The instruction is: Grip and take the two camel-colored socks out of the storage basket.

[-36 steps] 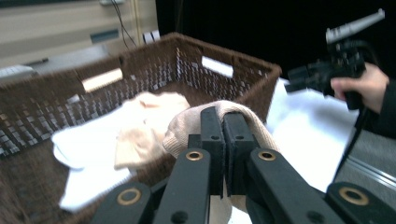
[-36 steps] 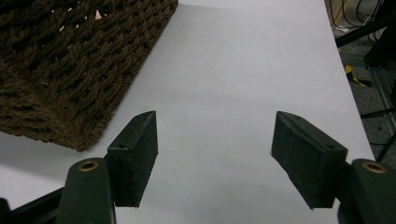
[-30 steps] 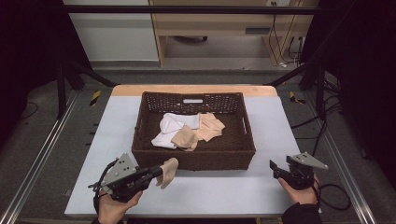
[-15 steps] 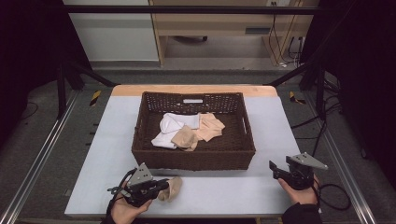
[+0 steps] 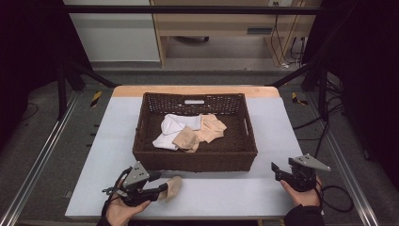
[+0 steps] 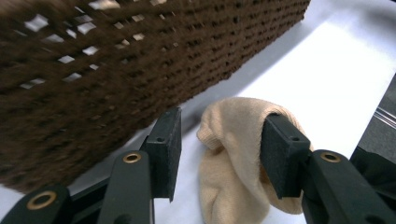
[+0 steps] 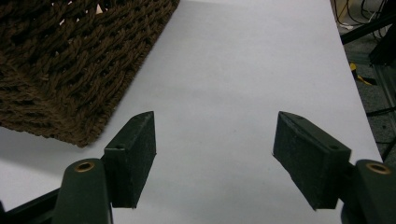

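Bright overhead light on the table point(image 5: 282, 141); dark surroundings, blurred basket point(image 6: 93, 70) close up.

My high camera sits above the near edge of the desk point(image 5: 282, 122) and looks forward and down, taking in the whole wicker basket point(image 5: 195, 160) and the floor beyond. My left gripper camera rides low and very close, looking along its jaws at the basket's front wall point(image 6: 116, 60). My right gripper camera looks across bare desk point(image 7: 243, 70), catching the same basket's corner point(image 7: 70, 70).
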{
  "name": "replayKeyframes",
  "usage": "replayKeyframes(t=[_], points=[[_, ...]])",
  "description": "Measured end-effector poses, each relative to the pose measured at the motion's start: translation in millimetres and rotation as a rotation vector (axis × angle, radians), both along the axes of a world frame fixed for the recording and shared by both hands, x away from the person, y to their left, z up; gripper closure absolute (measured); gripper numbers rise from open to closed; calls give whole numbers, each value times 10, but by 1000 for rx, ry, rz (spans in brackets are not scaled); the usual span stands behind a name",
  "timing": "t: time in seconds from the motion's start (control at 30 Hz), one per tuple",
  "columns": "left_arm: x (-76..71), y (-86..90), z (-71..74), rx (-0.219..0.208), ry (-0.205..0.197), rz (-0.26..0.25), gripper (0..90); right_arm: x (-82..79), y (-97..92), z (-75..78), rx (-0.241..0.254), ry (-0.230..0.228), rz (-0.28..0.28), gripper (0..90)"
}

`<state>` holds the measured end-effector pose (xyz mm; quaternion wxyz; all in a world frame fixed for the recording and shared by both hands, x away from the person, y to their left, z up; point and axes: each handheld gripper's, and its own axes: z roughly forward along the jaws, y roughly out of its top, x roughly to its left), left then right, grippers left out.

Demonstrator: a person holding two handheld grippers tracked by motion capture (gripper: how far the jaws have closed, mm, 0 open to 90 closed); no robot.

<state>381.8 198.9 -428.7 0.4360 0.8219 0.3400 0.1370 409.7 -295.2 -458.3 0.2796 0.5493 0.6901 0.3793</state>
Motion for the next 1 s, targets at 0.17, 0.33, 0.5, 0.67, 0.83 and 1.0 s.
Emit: replayKeyframes(t=[0.17, 0.33, 0.5, 0.67, 0.83, 1.0], points=[[-8, 47, 57, 0, 5, 16, 508, 3, -1, -3, -3, 1, 1, 301], [0, -2, -6, 42, 45, 6, 490, -3, 4, 2, 1, 3, 3, 301], [-26, 56, 135, -4, 1, 41, 487, 2, -3, -2, 2, 0, 0, 301], [-4, 111, 378, -39, -64, 84, 468, 8, 3, 6, 2, -6, -4, 297], [77, 93, 637, -59, -123, 105, 456, 10, 8, 16, 9, -6, -9, 288], [273, 40, 862, -82, -168, 132, 457, 11, 11, 21, 7, -11, -8, 288]])
